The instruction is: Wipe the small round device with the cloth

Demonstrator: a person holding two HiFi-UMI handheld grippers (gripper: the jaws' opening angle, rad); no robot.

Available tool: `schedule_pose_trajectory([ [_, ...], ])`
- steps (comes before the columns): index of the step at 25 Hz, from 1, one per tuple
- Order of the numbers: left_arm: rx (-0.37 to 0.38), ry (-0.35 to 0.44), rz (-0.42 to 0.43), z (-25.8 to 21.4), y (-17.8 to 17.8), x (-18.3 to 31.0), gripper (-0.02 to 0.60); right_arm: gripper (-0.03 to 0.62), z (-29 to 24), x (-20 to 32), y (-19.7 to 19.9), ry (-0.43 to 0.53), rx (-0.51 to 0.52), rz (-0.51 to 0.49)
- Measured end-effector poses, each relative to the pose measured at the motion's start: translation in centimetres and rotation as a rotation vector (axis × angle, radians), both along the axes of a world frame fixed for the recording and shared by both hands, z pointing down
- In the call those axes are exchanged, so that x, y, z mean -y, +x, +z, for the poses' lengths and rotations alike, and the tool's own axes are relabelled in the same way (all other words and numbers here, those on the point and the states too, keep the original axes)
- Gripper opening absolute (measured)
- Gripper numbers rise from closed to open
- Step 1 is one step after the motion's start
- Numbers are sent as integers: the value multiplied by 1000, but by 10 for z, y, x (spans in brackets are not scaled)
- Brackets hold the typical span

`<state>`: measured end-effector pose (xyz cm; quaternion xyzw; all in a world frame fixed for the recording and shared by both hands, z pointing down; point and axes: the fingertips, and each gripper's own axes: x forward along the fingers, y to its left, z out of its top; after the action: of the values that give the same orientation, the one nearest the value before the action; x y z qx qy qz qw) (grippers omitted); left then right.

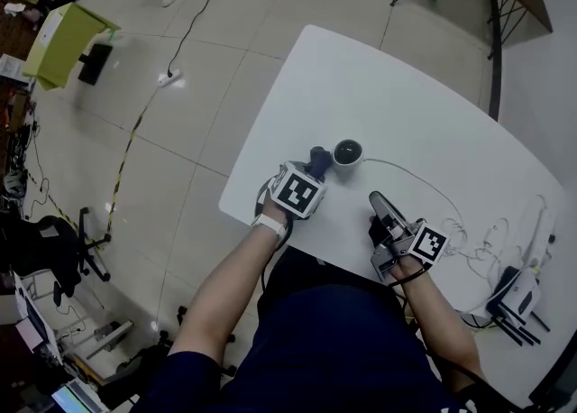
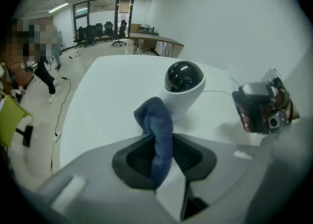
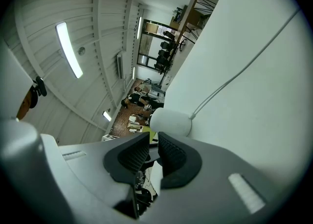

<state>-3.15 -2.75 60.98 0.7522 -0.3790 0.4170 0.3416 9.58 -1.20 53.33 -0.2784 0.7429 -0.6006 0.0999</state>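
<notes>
Worktop (image 1: 406, 105): white, smooth and flat. It carries the task's thing close to the edge nearest you.

Left tool (image 2: 159, 152): clamped on the cloth and pitched down toward the device.

Right tool (image 3: 152, 150): low over the worktop on the device's other side. Its jaws are nearly together with a narrow gap and nothing between them.

Small round device (image 2: 183, 83): a white, rounded, matte body with a glossy black dome on top. It stands upright between your two tools.

Cloth (image 2: 156, 127): blue, soft and napped, bunched into a thick fold that stands out past the jaws. Its tip is at the device's white flank, but contact cannot be confirmed.

Cable (image 1: 424, 181): thin and white, trailing away from the device.

Assessment: wiping is at the point of engagement. The next move calls for pressing the fold onto the dome and sweeping round it. The body looks light enough to skid on this surface, so consider steadying it with your right tool.
</notes>
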Motion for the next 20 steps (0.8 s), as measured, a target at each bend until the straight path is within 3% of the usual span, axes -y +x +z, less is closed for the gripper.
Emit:
schedule_pose_trajectory([
  [6,-118,-76,-57,-3,17,-17,104,63,0,1,3,0,7,21],
  [15,-231,-166,-164,-7,35,-26,104,61,3,-1,10,-17,46,92],
  [20,-397,-264,-297,-8,51,-28,104,61,6,-4,22,-20,37,127],
])
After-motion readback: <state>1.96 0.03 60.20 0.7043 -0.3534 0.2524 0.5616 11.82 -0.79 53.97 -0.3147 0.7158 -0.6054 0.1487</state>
